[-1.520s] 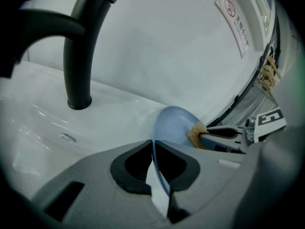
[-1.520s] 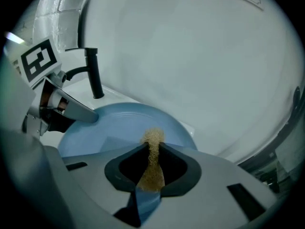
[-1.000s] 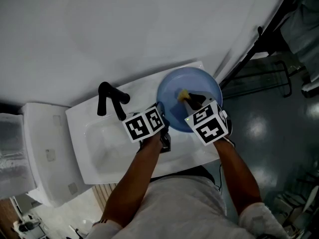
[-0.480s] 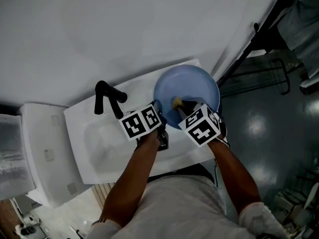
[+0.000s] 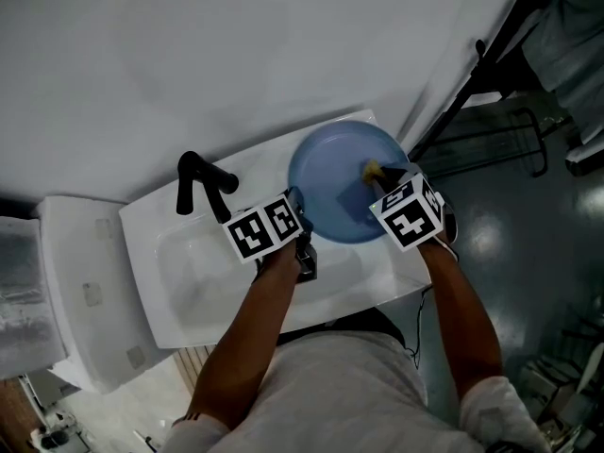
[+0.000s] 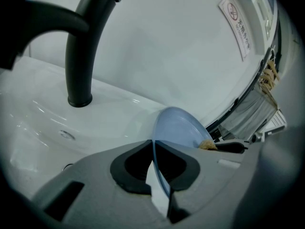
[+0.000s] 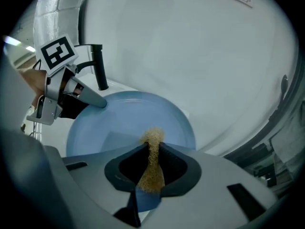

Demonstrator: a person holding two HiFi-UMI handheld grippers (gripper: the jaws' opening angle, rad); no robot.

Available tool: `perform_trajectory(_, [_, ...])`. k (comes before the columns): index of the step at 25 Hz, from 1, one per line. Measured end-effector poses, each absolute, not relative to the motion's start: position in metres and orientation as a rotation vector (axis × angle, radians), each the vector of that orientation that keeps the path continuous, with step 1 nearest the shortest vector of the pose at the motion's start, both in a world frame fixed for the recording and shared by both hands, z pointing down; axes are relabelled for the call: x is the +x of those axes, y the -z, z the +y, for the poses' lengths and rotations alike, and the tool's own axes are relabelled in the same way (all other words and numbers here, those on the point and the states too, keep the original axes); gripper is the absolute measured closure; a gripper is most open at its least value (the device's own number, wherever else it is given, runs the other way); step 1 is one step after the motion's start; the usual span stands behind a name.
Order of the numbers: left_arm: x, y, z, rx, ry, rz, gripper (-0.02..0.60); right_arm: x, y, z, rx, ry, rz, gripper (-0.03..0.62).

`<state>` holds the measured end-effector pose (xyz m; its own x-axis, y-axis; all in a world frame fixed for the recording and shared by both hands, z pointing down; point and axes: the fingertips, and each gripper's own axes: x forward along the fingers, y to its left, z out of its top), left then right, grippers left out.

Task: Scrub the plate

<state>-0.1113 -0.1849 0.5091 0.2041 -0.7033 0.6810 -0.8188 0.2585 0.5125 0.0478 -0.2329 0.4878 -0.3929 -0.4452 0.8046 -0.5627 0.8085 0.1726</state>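
A round blue plate is held tilted over the white sink. My left gripper is shut on its left rim; in the left gripper view the plate runs edge-on between the pads of my left gripper. A yellow-brown scrub sponge rests on the plate's right part, with my right gripper shut on it. In the right gripper view the sponge is squeezed in my right gripper and its tip touches the plate.
A black faucet stands at the sink's back left, close to the left gripper. A white fixture sits to the sink's left. A curved white wall rises behind. A black metal rack stands on the dark floor at right.
The right gripper slid the sponge across the plate, first toward its middle left, then to its right side. The left gripper kept its hold on the rim.
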Motion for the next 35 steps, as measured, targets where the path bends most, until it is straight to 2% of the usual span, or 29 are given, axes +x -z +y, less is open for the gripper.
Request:
perform_trajectory(5, [-0.112, -0.509, -0.185, 1.472, -0.142, -1.529, 0.551, 0.043, -0.477, -0.226, 0.764, -0.191, -2.090, 0.531])
perform_trajectory(17, [-0.112, -0.510, -0.185, 1.463, -0.131, -1.532, 0.551, -0.037, -0.474, -0.145, 0.499, -0.253, -2.246, 0.531])
perform_trajectory(35, [-0.112, -0.510, -0.185, 1.465, -0.137, -1.545, 0.552, 0.041, -0.487, -0.195, 0.681, -0.159, -2.079, 0.531])
